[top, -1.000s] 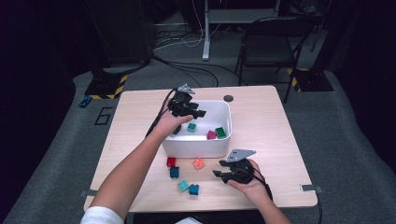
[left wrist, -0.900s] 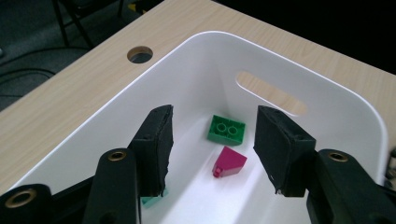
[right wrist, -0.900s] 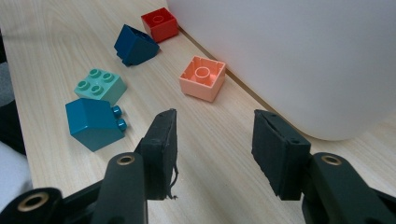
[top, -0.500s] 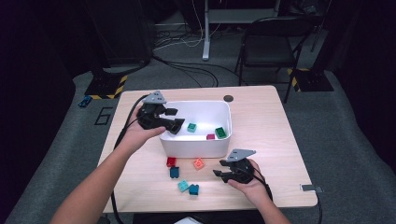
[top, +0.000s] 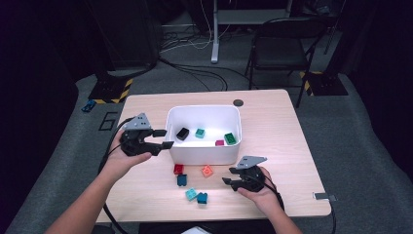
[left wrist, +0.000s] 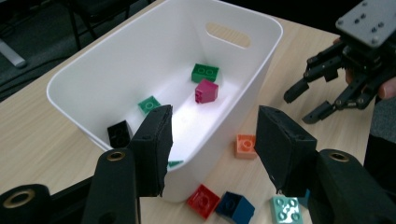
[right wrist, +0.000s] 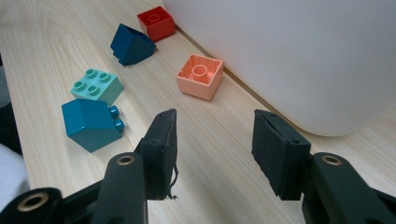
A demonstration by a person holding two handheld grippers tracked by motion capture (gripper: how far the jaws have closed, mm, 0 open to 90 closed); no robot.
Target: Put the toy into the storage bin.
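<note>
Currently the left gripper (top: pixel 165 138) hangs spread and empty beside the bin (top: pixel 203 153); the right gripper (top: pixel 229 183) rests spread near the orange brick (top: pixel 208 171), apart from it.

I'm seeing: white bin (top: pixel 203 155) holding black (top: pixel 182 133), teal (top: pixel 200 132), green (top: pixel 230 138), magenta bricks (top: pixel 219 143); red (top: pixel 178 169), orange (top: pixel 208 171), navy bricks (top: pixel 182 180) lying on tan table (top: pixel 272 122).
</note>
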